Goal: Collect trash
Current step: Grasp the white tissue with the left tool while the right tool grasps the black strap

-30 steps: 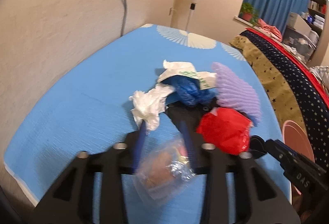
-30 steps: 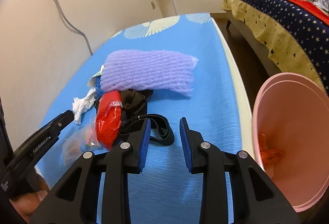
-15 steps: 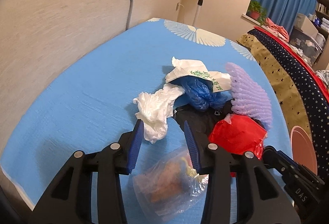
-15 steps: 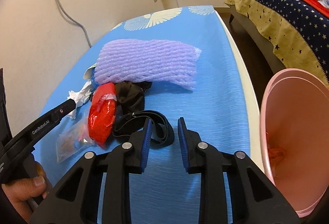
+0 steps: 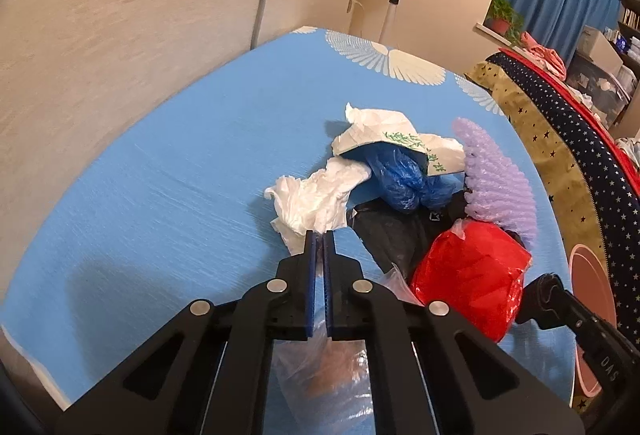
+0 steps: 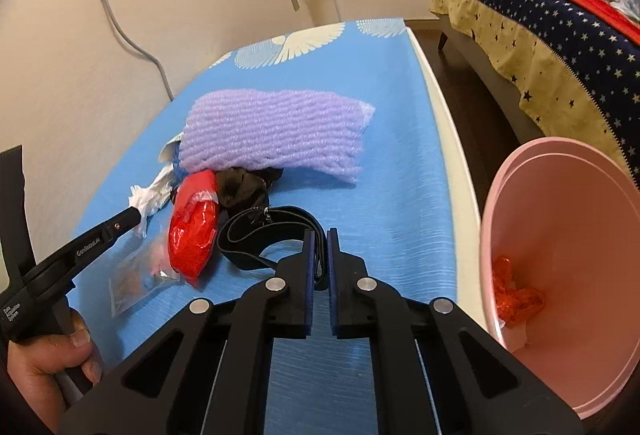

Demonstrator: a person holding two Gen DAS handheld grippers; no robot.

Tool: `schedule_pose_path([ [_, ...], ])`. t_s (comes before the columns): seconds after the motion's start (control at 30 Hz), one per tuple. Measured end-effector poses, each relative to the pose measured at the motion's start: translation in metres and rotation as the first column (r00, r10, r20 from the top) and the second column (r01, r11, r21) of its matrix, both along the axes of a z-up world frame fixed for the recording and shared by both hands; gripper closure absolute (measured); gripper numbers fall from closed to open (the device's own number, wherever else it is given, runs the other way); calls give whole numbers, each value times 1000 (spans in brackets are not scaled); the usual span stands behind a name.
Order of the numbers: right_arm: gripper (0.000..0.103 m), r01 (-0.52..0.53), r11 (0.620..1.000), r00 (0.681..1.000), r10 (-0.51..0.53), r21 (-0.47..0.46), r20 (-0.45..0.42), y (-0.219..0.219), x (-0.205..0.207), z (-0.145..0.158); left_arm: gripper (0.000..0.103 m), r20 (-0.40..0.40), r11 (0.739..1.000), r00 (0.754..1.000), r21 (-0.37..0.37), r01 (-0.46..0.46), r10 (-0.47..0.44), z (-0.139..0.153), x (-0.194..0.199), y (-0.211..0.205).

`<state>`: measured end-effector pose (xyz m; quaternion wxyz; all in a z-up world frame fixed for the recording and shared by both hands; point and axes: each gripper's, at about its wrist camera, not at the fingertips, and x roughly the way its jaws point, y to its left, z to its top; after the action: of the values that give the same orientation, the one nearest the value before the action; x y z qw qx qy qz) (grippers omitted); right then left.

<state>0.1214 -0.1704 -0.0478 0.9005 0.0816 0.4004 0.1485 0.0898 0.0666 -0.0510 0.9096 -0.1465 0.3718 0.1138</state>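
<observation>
Grab step: left gripper (image 5: 319, 235) just closed, pinching white bag (image 5: 312, 197); right gripper (image 6: 319, 235) just closed on black strap (image 6: 272, 231). Next, probably: lift both, carry to pink bin (image 6: 560, 219)

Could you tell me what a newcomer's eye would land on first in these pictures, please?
A heap of trash on the blue table: a red bag, with a ribbed purple foam sleeve behind it. Right of the table stands a pink bin holding orange scraps.
</observation>
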Motion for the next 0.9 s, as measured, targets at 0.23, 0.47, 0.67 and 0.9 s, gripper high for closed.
schedule_pose_path([
  [0.23,97,27,1000,999,-27,-2,34,-12,-14,13,101,6,999,999,15,34,-34,7,-13,-7],
  [0.47,97,65,998,995,-64,-5,72,-26,-28,28,101,38,998,998,39,54,-55,24,-25,-9],
  [0.67,97,79,997,991,-78,-3,106,-35,-39,39,101,57,996,996,59,71,-74,34,-34,-12],
  [0.9,97,114,993,982,-115,12,152,-48,-49,54,101,96,994,991,70,88,-95,43,-42,-21],
])
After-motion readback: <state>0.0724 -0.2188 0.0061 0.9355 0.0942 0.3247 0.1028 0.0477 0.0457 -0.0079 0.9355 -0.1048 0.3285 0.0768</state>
